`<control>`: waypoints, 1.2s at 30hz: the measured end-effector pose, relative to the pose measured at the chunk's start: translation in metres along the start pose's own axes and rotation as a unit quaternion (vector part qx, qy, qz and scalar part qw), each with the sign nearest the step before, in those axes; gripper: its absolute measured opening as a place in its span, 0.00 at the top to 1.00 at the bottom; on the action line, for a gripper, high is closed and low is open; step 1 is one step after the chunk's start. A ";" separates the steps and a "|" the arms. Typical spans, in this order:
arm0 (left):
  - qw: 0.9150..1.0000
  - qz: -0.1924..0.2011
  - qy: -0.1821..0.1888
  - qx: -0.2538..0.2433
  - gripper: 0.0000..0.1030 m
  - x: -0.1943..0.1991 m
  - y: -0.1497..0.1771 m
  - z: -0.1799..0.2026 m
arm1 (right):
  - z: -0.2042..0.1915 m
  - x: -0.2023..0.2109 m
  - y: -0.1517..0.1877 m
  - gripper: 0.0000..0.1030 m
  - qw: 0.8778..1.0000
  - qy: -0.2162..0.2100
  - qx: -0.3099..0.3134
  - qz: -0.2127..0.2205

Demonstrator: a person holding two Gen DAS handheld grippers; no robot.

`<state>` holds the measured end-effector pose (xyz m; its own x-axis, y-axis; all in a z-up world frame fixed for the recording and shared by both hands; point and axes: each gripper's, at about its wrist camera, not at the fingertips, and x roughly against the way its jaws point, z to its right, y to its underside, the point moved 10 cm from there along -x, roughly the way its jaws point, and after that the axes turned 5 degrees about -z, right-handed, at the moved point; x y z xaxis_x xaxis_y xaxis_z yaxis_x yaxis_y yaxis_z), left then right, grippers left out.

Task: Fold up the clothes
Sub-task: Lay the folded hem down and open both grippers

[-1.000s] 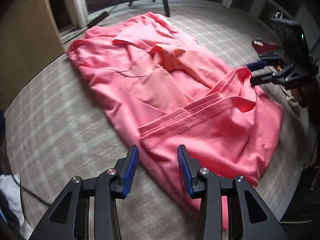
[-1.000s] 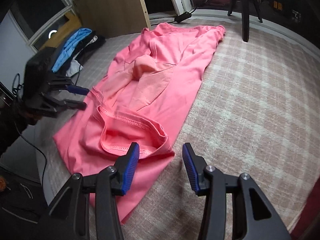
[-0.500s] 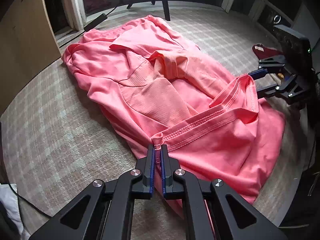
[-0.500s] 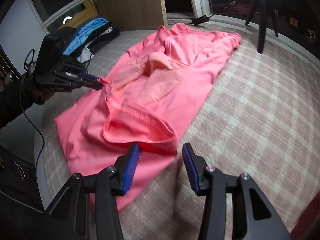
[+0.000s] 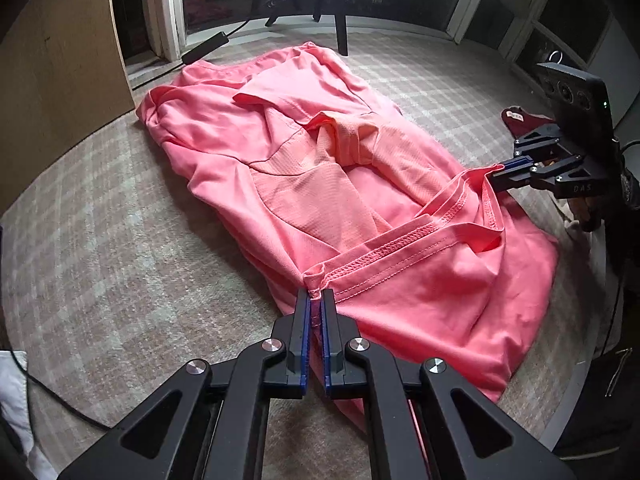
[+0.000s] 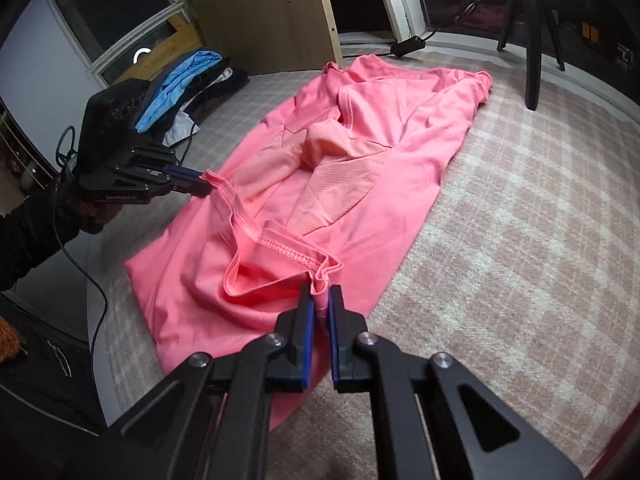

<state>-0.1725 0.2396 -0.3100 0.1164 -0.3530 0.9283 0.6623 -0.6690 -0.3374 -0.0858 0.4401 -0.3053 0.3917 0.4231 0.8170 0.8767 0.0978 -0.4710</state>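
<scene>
Across the checked rug (image 5: pixel 100 240) the pink shirt (image 5: pixel 280 168) is lying stretched out lengthwise with its far end rumpled, and I'm guessing I'm holding the near hem at both corners so I can carry it over toward that far end in one fold. Plenty of bare rug is sitting open on both sides, with only a black stand leg (image 6: pixel 532 60) crowding the far end. Both sets of jaws have just been closing, so now the left gripper (image 5: pixel 316 300) and right gripper (image 6: pixel 319 294) are each pinching a hem corner.
</scene>
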 end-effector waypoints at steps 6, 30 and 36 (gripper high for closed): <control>0.999 -0.001 -0.026 -0.018 0.93 -0.005 -0.005 0.003 | -0.001 0.000 -0.003 0.94 1.000 0.004 0.003 0.000; 0.995 0.004 -0.046 0.093 0.93 0.005 0.006 -0.035 | 0.039 0.007 -0.006 0.76 0.995 0.062 -0.083 0.006; 0.995 0.021 0.002 0.100 0.78 0.046 0.038 -0.006 | 0.004 0.055 0.014 0.76 0.996 -0.008 -0.081 0.039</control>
<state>-0.1466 0.1941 -0.2810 0.1446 -0.3810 0.9132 0.7904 -0.5108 -0.3382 -0.0533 0.4678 -0.2680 0.4570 0.4374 0.7745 0.8779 -0.0818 -0.4718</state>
